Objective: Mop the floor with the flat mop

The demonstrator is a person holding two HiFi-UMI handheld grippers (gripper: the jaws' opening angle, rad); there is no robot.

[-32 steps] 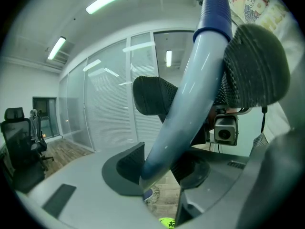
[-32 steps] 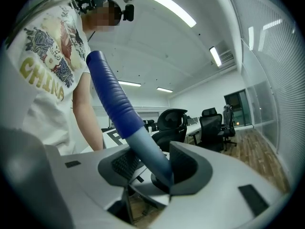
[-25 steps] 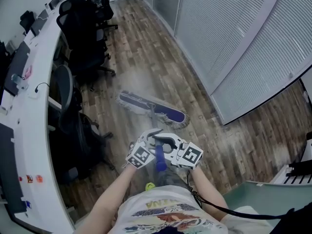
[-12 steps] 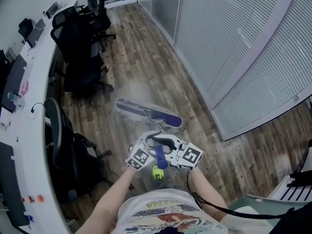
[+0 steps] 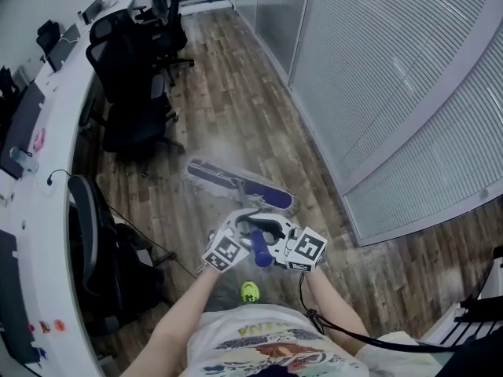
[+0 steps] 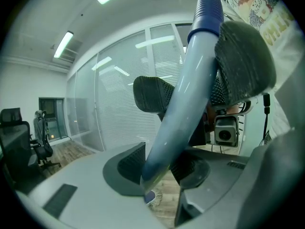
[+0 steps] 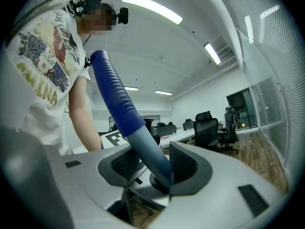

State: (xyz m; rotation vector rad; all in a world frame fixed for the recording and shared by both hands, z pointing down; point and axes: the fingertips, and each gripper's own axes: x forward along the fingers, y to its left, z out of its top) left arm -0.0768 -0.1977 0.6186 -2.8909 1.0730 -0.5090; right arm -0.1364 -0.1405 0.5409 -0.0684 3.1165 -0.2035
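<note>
In left tongs (image 5: pixel 242 220) and right tongs (image 5: pixel 269 228), both pinching: mop handle (image 5: pixel 259 250); mop head (image 5: pixel 240 185) ahead.

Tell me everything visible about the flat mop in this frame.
The flat mop has a long flat head, purple on top with a pale fringe, lying on the wooden floor. Its pale blue pole, with a ribbed dark blue grip at the top, slants up to the left gripper and right gripper, whose jaws both clamp it.

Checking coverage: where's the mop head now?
In the head view, the mop head lies on the floor between chairs at left and blinds at right.
</note>
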